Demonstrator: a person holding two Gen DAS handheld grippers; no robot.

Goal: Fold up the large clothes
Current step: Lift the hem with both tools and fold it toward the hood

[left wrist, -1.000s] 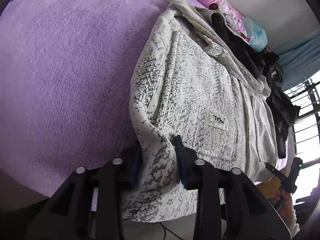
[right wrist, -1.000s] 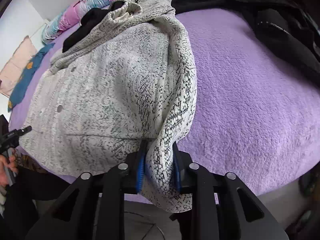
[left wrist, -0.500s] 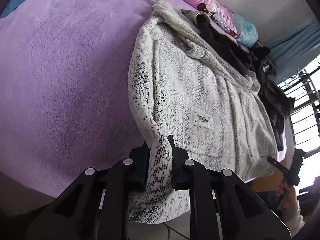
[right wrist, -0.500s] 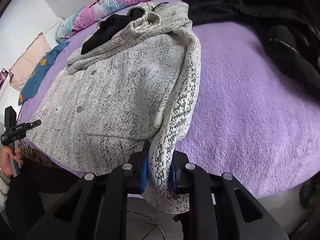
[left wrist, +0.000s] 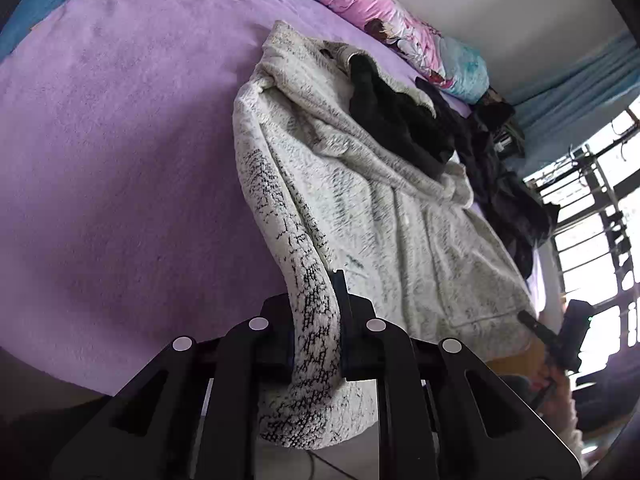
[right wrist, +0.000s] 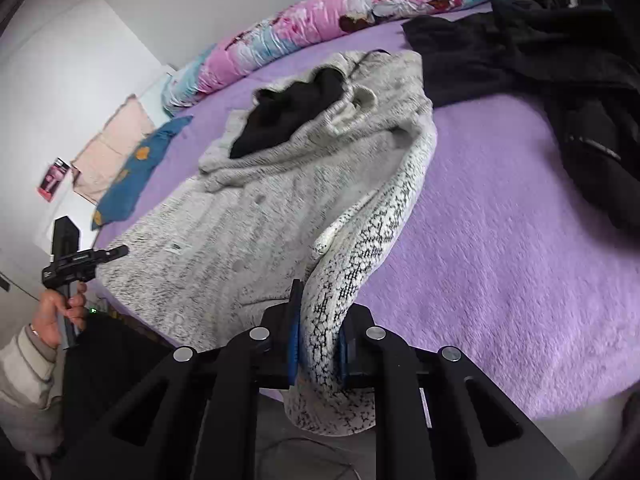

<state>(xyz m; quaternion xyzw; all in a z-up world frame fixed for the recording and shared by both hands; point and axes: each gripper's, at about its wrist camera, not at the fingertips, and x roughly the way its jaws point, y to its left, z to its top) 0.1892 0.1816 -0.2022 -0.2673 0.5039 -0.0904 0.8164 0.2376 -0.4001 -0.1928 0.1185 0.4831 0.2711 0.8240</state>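
Fleece, white-and-grey speckled: the hooded jacket (left wrist: pixel 384 216) lies spread on the purple blanket (left wrist: pixel 112 168), running from frame centre toward the right in the left wrist view, hood end at upper centre. We see a black lining or garment (left wrist: pixel 396 120) sitting in the hood opening.

Left gripper (left wrist: pixel 314 332) is clamped on a cuff/edge of the jacket; fabric is pinched between the two black fingers (left wrist: pixel 356 320), with a loose flap hanging below them at lower centre. From the pinch the sleeve rises in a taut band toward the shoulder.

Right gripper (right wrist: pixel 318 344): jaws closing, the jacket (right wrist: pixel 240 232) sleeve already pressed between the blue-faced pads (right wrist: pixel 294 340). Same picture there, with a cuff flap dangling under the fingers and the sleeve stretched up toward upper centre.

In the right wrist view the jacket body fills centre-left; the purple blanket (right wrist: pixel 500 260) is bare on the right. Dark clothes (right wrist: pixel 560 80) are piled upper right, touching the hood end. A pink-and-blue floral bolster (right wrist: pixel 320 28) runs along the far edge by the wall. A blue patterned cloth (right wrist: pixel 132 176) and a peach cloth (right wrist: pixel 112 148) lie at left.

At lower left, the person's left hand (right wrist: pixel 56 312), striped sleeve, grips the other gripper's handle. A barred window (left wrist: pixel 600 240) is bright at right in the left view.
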